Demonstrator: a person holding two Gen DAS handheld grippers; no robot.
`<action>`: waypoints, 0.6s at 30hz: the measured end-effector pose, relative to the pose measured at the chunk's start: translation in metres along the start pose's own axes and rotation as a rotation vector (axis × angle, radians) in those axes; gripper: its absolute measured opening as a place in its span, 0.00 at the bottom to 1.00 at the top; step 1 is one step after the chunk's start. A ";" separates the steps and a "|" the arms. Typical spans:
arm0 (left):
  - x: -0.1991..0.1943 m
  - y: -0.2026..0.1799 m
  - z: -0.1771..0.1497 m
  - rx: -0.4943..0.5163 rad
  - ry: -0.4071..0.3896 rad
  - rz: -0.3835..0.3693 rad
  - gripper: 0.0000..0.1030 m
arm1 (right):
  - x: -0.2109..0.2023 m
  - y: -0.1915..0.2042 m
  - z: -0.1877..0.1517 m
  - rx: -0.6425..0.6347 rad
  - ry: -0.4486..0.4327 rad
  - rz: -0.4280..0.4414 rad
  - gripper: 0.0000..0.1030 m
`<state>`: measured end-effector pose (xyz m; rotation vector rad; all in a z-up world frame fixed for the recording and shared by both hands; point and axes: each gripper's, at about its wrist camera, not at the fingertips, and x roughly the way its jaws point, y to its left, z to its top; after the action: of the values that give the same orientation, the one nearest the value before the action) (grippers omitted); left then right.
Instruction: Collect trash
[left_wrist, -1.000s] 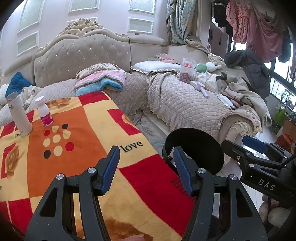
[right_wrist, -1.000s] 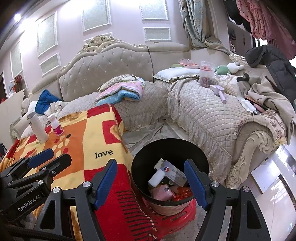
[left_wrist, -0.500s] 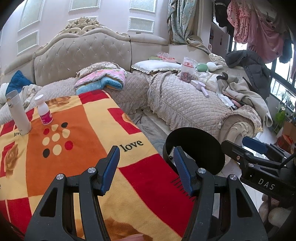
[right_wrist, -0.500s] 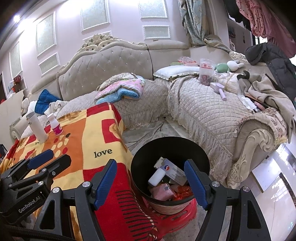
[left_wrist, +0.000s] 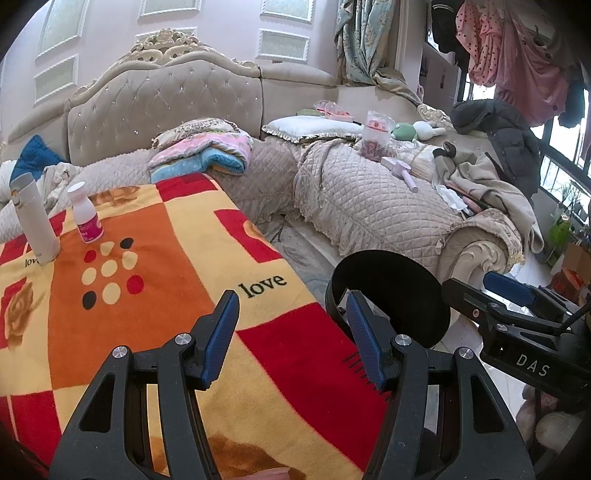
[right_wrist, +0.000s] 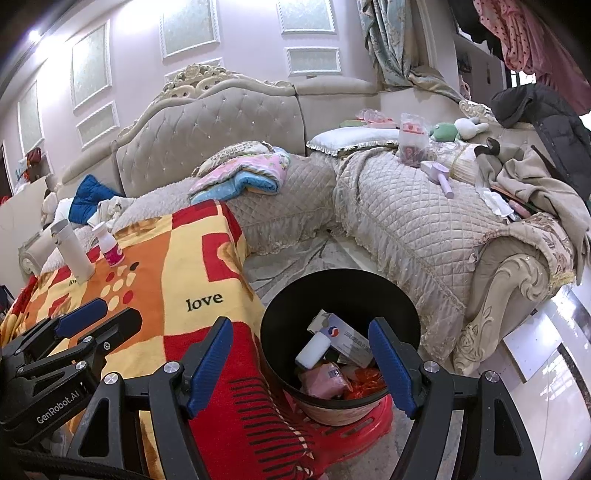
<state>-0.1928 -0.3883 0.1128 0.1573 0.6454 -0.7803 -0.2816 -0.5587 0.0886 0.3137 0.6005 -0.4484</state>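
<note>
A black trash bin (right_wrist: 388, 291) stands on the floor beside the blanket-covered table (right_wrist: 192, 269). Inside lie a white box (right_wrist: 347, 338), a small white bottle (right_wrist: 314, 349), a pink wrapper (right_wrist: 325, 380) and orange scraps. My right gripper (right_wrist: 301, 356) hangs open over the bin's near side with nothing between its fingers. My left gripper (left_wrist: 291, 332) is open and empty above the table's right edge, with the bin (left_wrist: 391, 295) just to its right. A pink-labelled white bottle (left_wrist: 85, 214) and a tall white flask (left_wrist: 35, 219) stand at the table's far left.
A quilted beige sofa (left_wrist: 369, 206) wraps around the back and right, loaded with folded blankets (left_wrist: 207, 155), a pillow, a snack bag (left_wrist: 375, 134), a lilac tool and clothes. A red stool (right_wrist: 354, 428) sits under the bin. The right gripper's body (left_wrist: 517, 332) shows at the right.
</note>
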 end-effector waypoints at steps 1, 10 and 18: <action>0.000 0.000 0.000 -0.001 0.000 0.000 0.58 | 0.000 -0.001 0.000 0.000 0.001 0.000 0.72; 0.002 0.000 -0.002 -0.004 0.009 -0.006 0.58 | 0.003 0.000 0.000 0.000 0.008 -0.001 0.72; 0.004 0.004 -0.003 -0.011 0.019 0.007 0.58 | 0.007 0.000 0.000 -0.002 0.024 0.004 0.73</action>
<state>-0.1890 -0.3871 0.1076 0.1575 0.6667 -0.7691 -0.2766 -0.5605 0.0842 0.3184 0.6235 -0.4407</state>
